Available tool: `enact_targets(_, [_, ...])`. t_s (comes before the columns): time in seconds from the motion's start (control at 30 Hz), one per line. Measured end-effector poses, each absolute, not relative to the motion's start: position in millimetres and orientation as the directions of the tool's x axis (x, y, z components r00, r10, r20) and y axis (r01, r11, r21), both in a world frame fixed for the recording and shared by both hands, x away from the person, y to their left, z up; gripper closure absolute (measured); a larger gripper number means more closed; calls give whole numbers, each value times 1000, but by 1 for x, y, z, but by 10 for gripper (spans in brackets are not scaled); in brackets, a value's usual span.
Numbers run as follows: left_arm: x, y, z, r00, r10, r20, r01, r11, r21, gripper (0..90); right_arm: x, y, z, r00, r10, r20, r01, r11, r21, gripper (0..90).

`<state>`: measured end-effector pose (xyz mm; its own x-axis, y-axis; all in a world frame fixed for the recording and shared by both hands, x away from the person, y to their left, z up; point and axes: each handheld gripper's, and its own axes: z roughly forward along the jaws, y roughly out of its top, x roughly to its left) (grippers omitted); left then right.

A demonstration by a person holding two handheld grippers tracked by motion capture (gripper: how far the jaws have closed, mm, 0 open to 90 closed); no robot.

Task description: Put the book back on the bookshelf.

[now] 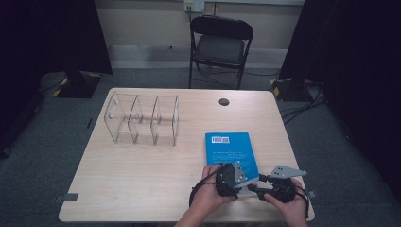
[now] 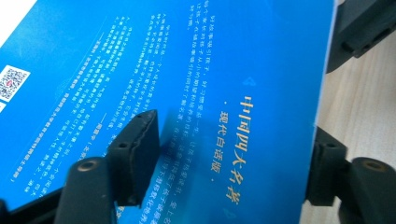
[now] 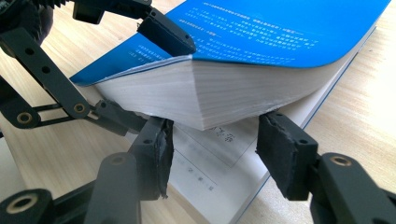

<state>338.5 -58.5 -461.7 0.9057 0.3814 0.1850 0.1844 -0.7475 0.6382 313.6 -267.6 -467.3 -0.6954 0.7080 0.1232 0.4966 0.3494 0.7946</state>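
A thick blue book (image 1: pixel 230 149) lies at the front right of the wooden table (image 1: pixel 142 179), back cover up with white print. My left gripper (image 1: pixel 243 182) is shut on the near corner of its page block (image 3: pixel 224 93). One of its fingers (image 3: pixel 163 32) lies on the blue cover (image 2: pixel 210 70), and the other sits under the pages. That corner is raised off the bottom pages (image 3: pixel 210 158), which stay flat on the table. My right gripper (image 3: pixel 215 128) is open just under the raised block, with the flat page showing between its pads.
A clear acrylic divider rack (image 1: pixel 142 118) stands at the back left of the table. A round cable hole (image 1: pixel 223 101) sits near the far edge. A black folding chair (image 1: pixel 220 42) is behind the table. Both hands are at the front edge.
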Motion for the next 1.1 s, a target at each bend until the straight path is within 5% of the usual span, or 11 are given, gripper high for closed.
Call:
enact_targets(0.4, [338,-57,-453,924,347,158,175,-755,632,541,321,-277,-475,-695,706,138,502,338,796,269])
enact_targets(1.1, [345,-58,-433,935,343,85,244,-801,547,667,324,-286,-486,-706,699,111,483,361,798,204])
